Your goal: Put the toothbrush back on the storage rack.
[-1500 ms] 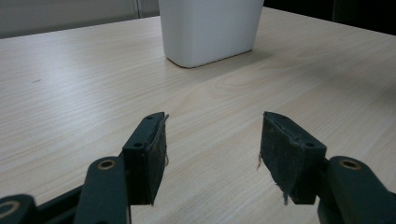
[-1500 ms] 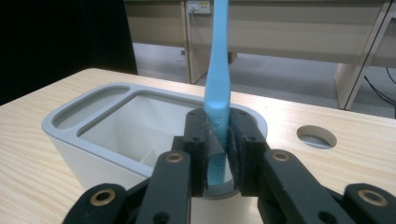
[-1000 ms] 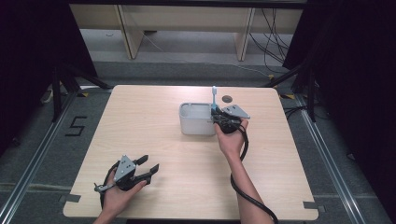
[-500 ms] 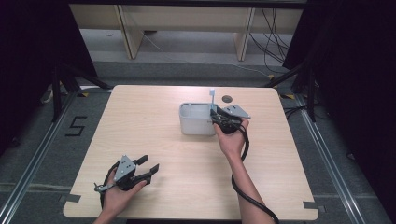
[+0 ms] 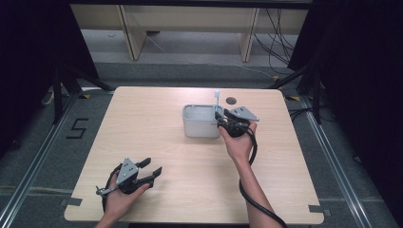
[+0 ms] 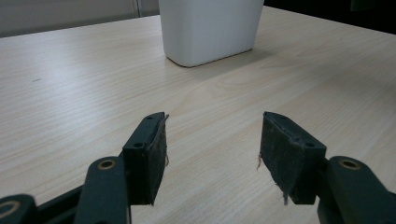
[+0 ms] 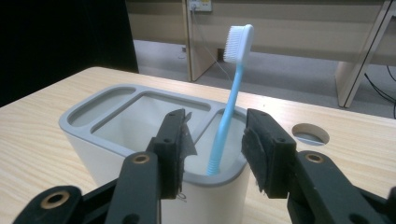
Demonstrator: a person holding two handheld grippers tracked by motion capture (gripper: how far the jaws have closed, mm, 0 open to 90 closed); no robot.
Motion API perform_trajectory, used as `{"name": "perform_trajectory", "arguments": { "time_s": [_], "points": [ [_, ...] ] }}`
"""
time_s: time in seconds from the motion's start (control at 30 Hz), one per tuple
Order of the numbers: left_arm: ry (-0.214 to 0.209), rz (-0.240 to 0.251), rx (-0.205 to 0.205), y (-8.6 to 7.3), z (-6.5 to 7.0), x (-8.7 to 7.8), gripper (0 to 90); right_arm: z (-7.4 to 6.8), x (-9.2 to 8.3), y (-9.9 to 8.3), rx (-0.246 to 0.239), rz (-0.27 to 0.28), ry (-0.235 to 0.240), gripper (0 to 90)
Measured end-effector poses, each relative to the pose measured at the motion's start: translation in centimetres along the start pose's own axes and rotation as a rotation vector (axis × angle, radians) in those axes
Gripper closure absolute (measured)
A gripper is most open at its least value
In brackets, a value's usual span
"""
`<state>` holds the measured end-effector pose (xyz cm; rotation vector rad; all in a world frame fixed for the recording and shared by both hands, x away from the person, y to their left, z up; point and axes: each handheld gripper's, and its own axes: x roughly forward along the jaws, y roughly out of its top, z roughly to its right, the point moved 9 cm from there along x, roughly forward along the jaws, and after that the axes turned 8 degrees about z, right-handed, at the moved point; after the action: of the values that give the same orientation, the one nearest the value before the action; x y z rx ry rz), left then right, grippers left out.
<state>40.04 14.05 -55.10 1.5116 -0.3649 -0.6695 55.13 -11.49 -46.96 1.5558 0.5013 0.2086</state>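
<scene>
A white holder [image 5: 201, 126] with a grey rim [image 7: 107, 122] stands at the table's middle back. A blue toothbrush [image 7: 232, 100] with white bristles stands upright in its right-hand compartment, its head [image 5: 216, 94] above the rim. My right gripper [image 7: 217, 127] sits at the holder's right end [image 5: 221, 118]. Its jaws have just been opening and now stand apart on either side of the handle without touching it. My left gripper [image 5: 152, 165] rests low at the table's front left, open, with bare wood between its pads [image 6: 154, 154]. The holder [image 6: 210, 28] lies ahead of it.
A round hole [image 5: 231, 100] is cut in the tabletop just behind the right gripper, also [image 7: 310, 134]. The right gripper's black cable [image 5: 254, 199] trails back along the forearm. Dark curtains flank the table, and wooden furniture legs stand beyond its far edge.
The right gripper's jaws have opened off the toothbrush handle, and the brush now stands by itself in the holder. The left hand has kept still.
</scene>
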Motion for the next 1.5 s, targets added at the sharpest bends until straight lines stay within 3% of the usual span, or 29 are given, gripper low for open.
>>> {"name": "perform_trajectory", "arguments": {
  "time_s": [0.27,0.4,0.57,0.73,0.93,1.0,1.17,1.23,1.27,1.4,1.5],
  "points": [
    [0.000,-0.001,-0.002,0.0,0.0,0.0,40.6,0.3,-1.1,0.2,0.001,-0.012,0.002,57.0],
    [-0.001,0.001,-0.004,0.0,0.0,0.0,40.5,0.7,-1.8,0.0,-0.024,-0.020,0.001,56.0],
    [0.000,0.000,-0.002,0.0,0.1,0.0,40.6,0.9,-2.4,-0.3,-0.002,-0.033,-0.002,55.5],
    [0.000,0.000,-0.004,0.0,0.1,0.0,40.6,1.5,-3.2,-0.4,-0.032,-0.048,0.004,54.5],
    [0.000,-0.001,-0.005,0.0,0.1,0.0,40.6,1.7,-4.0,-0.8,-0.018,-0.073,0.002,53.4],
    [0.005,-0.011,-0.001,0.0,0.1,-0.1,40.6,2.0,-4.2,-0.8,-0.053,-0.074,-0.006,53.2],
    [-0.001,0.000,-0.005,0.0,0.1,0.0,40.6,2.0,-4.8,-1.1,-0.029,-0.085,-0.001,52.6],
    [0.000,0.000,-0.005,0.0,0.1,0.0,40.6,2.2,-5.1,-1.3,-0.059,-0.088,0.006,52.3],
    [0.000,0.001,-0.004,0.0,0.1,0.0,40.6,2.1,-5.3,-1.5,-0.037,-0.086,0.000,52.3],
    [0.006,-0.010,-0.001,0.0,0.1,0.0,40.6,2.4,-5.9,-1.8,-0.029,-0.103,-0.014,51.9],
    [0.006,-0.010,0.000,0.0,0.1,0.0,40.7,2.9,-6.5,-1.9,-0.044,-0.092,-0.015,51.4]
  ]
}}
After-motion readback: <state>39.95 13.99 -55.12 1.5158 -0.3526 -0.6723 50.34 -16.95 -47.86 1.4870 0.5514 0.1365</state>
